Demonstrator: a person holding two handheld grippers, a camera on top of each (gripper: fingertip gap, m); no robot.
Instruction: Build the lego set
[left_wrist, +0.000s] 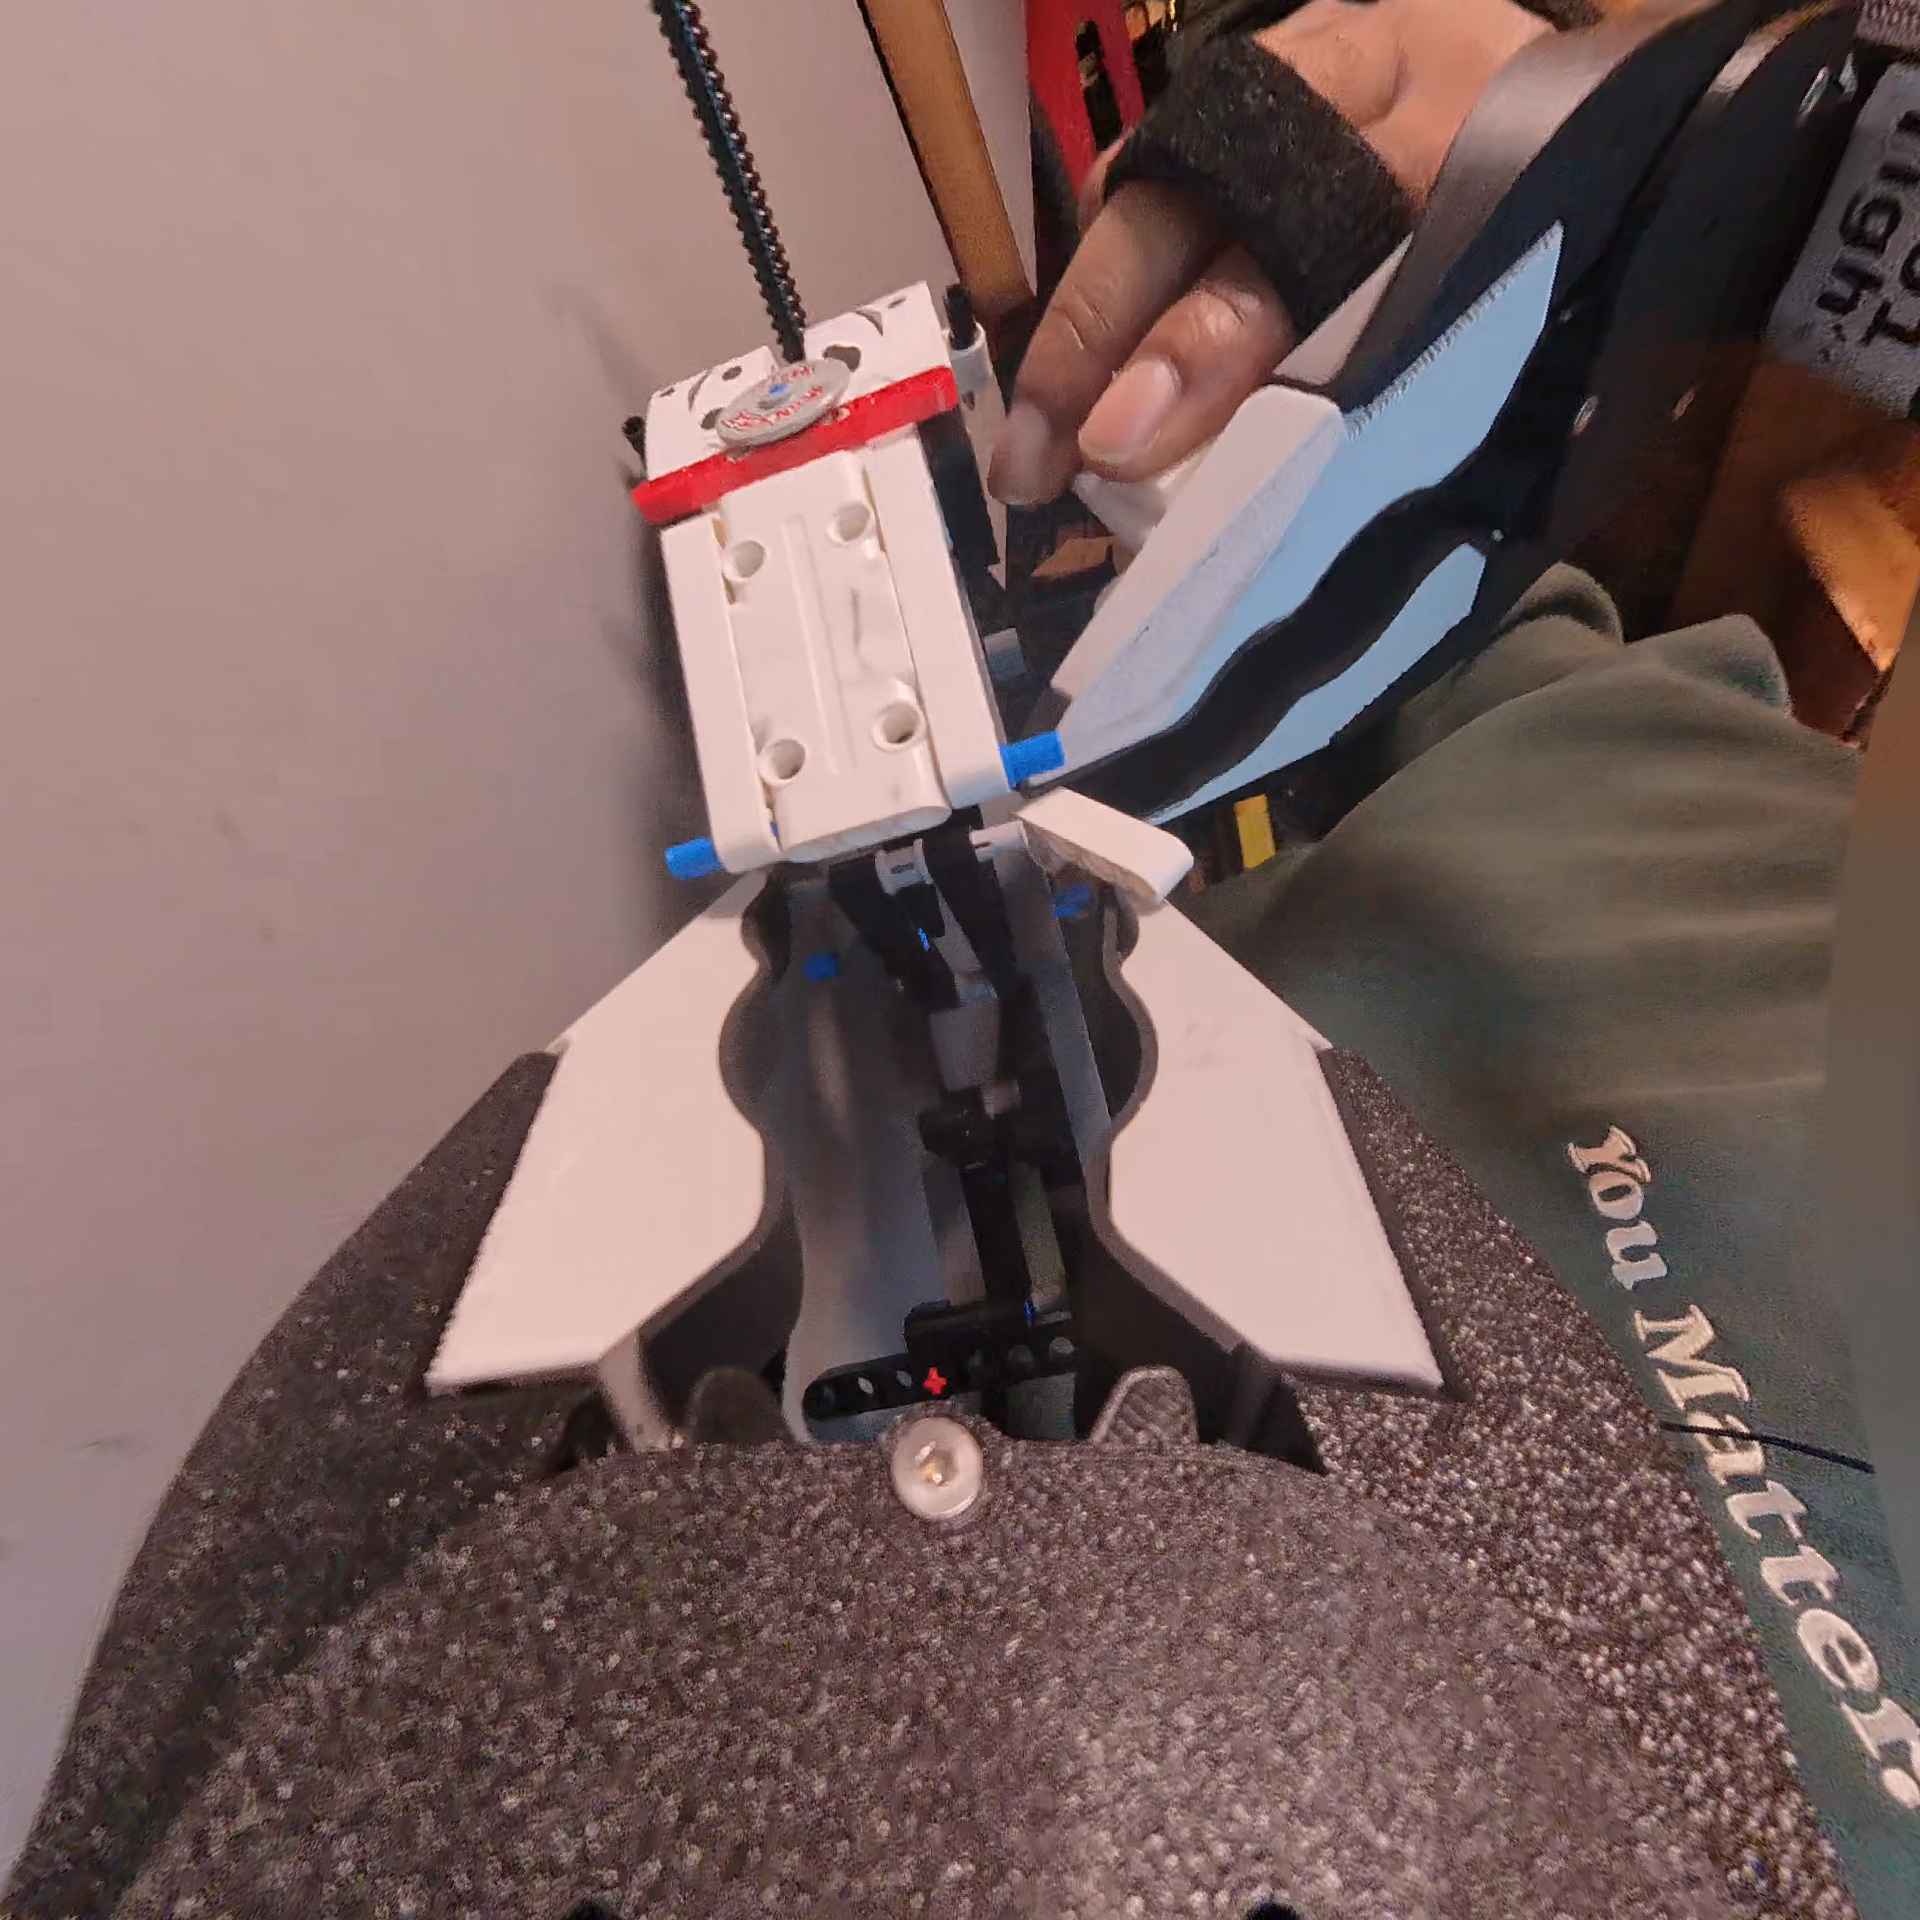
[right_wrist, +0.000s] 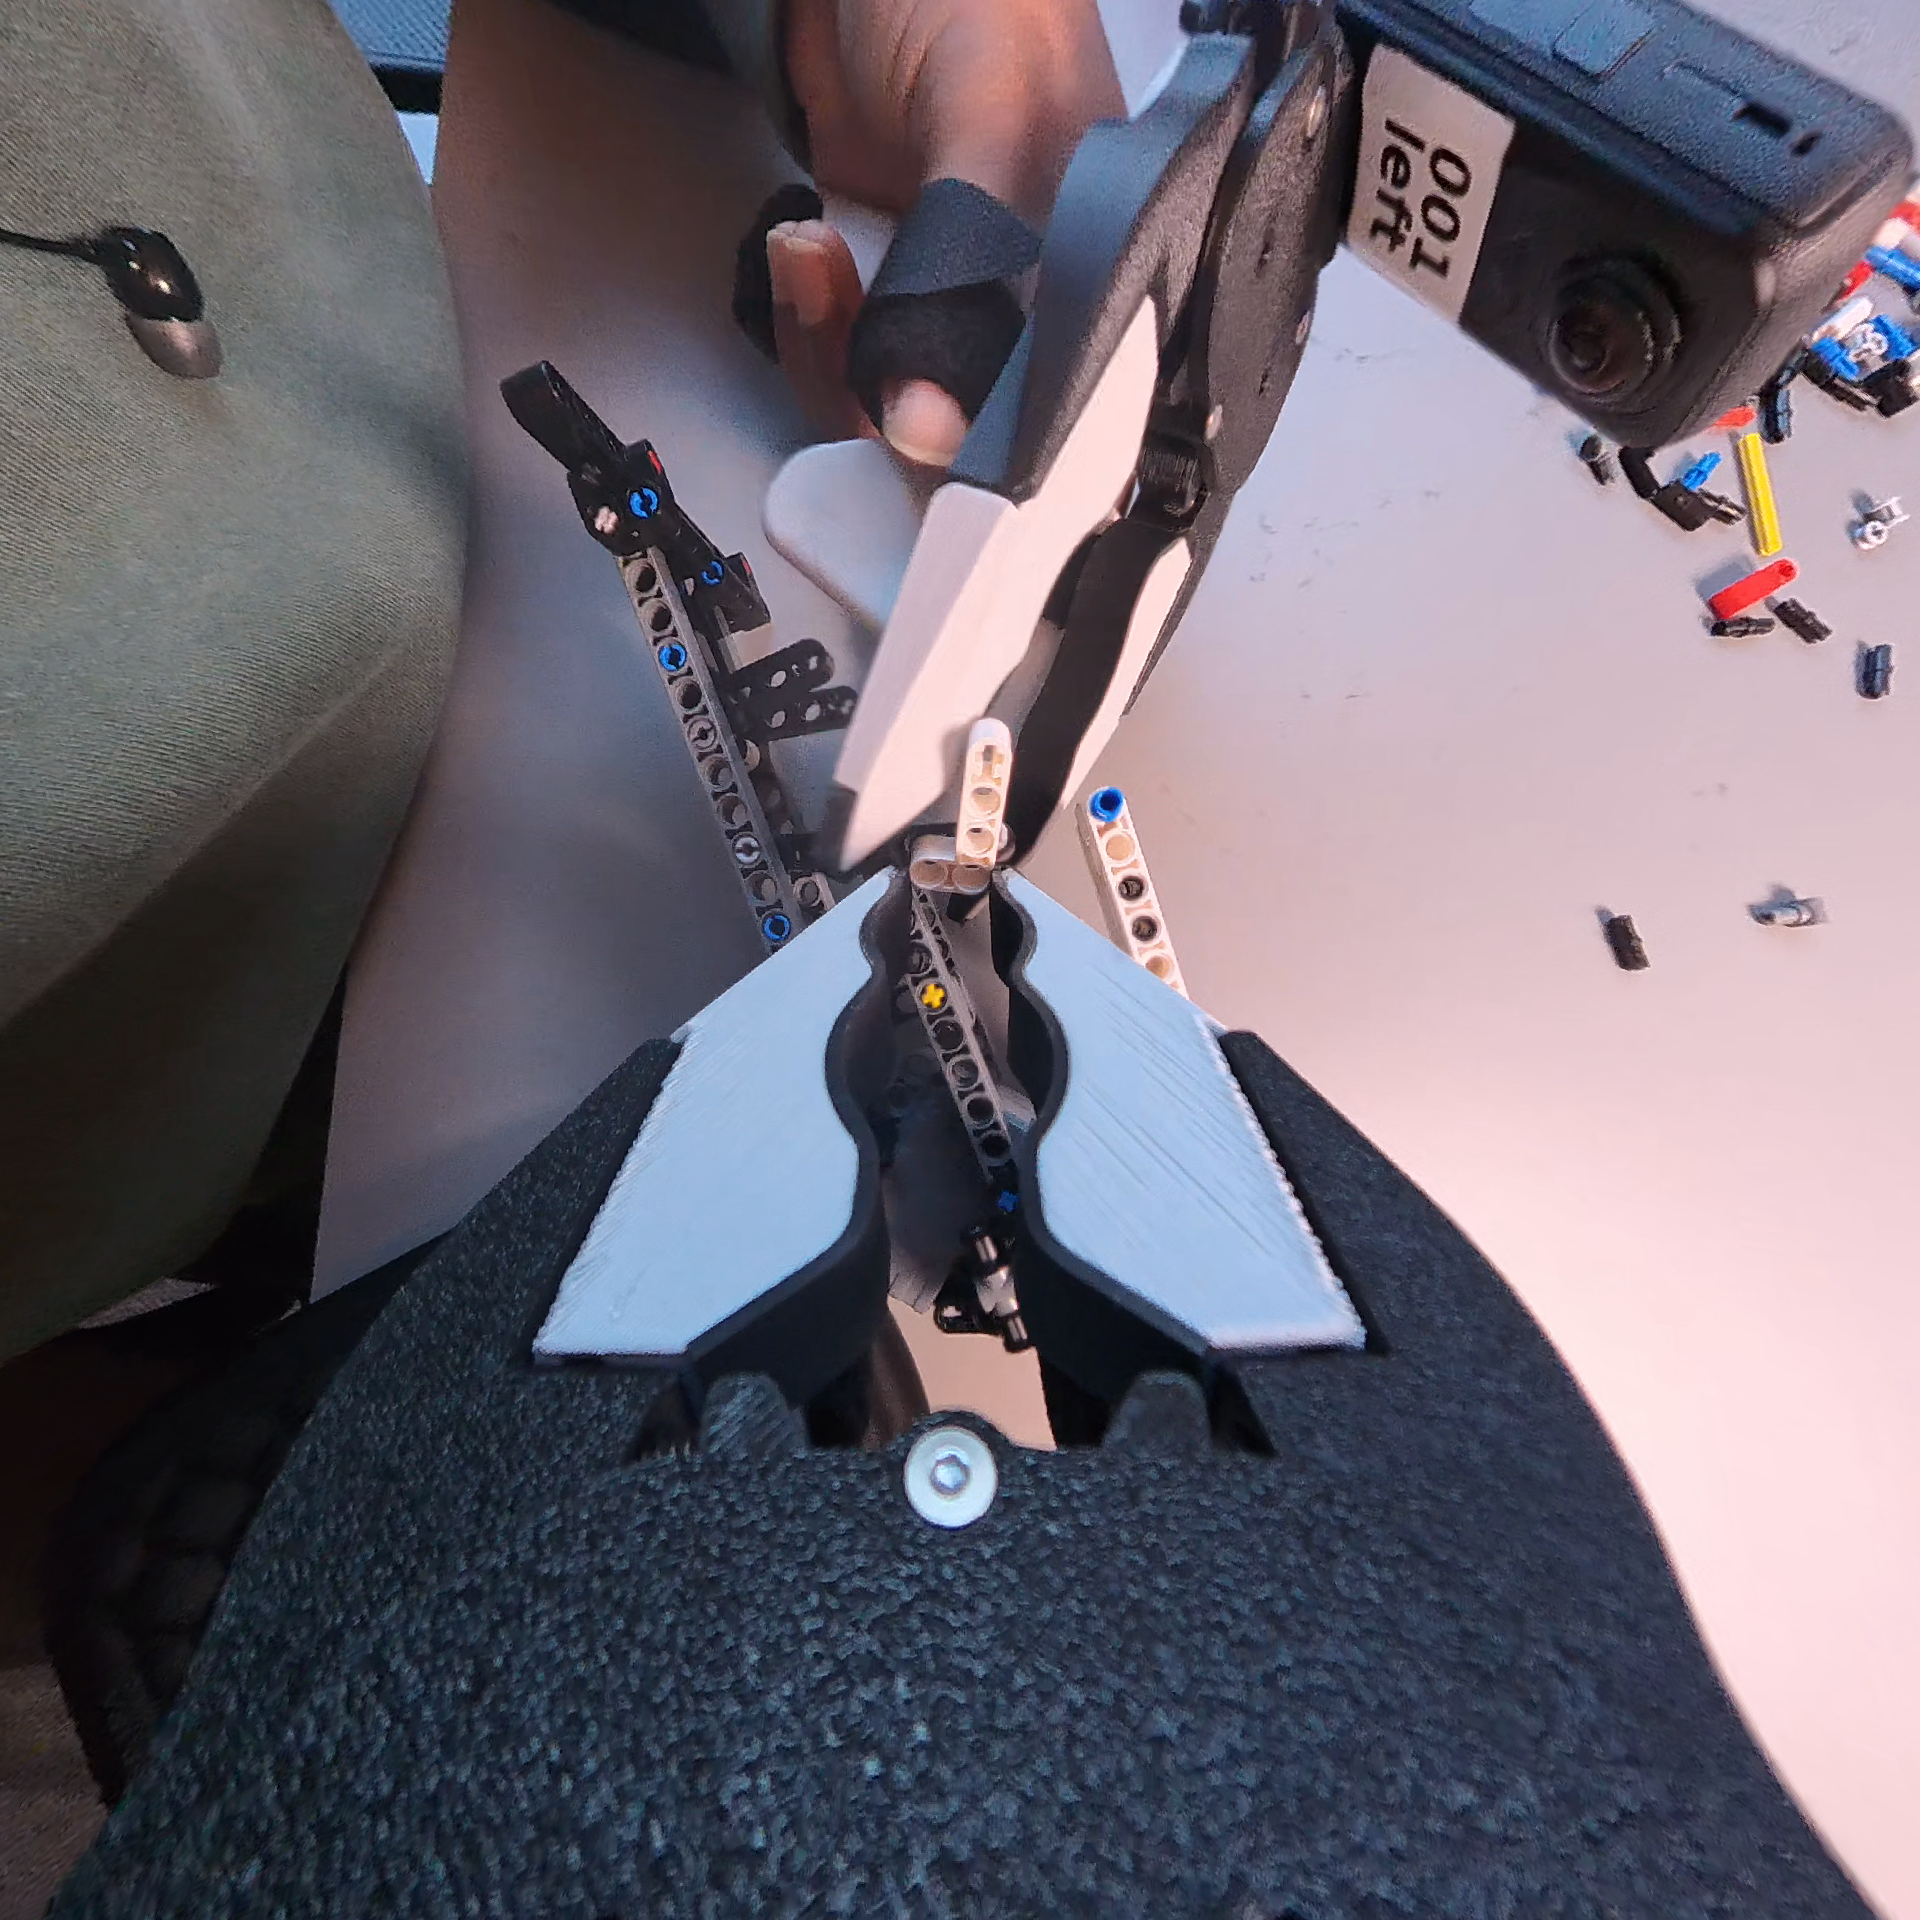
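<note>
White-panelled lego model (left_wrist: 831, 613) with red beam, black-grey frame, clamped by both hand-held grippers (left_wrist: 914, 883) (right_wrist: 940, 883)

- The left gripper (left_wrist: 914, 883) and right gripper (right_wrist: 940, 883) meet nose to nose on the lego model (left_wrist: 831, 623); no free gap shows between their tips.
- A green sleeve (left_wrist: 1507, 1039) crowds the right side of the left wrist view, close beside the model.
- A hand (left_wrist: 1143, 343) sits just beside the model's upper end, blocking that side.
- Left of the model, only the plain wall (left_wrist: 312, 623) shows.
- In the right wrist view the pale bench (right_wrist: 1455, 1143) lies bare on the near right.
- Loose pieces (right_wrist: 1756, 540) clutter the far right corner, well apart from the grippers.
</note>
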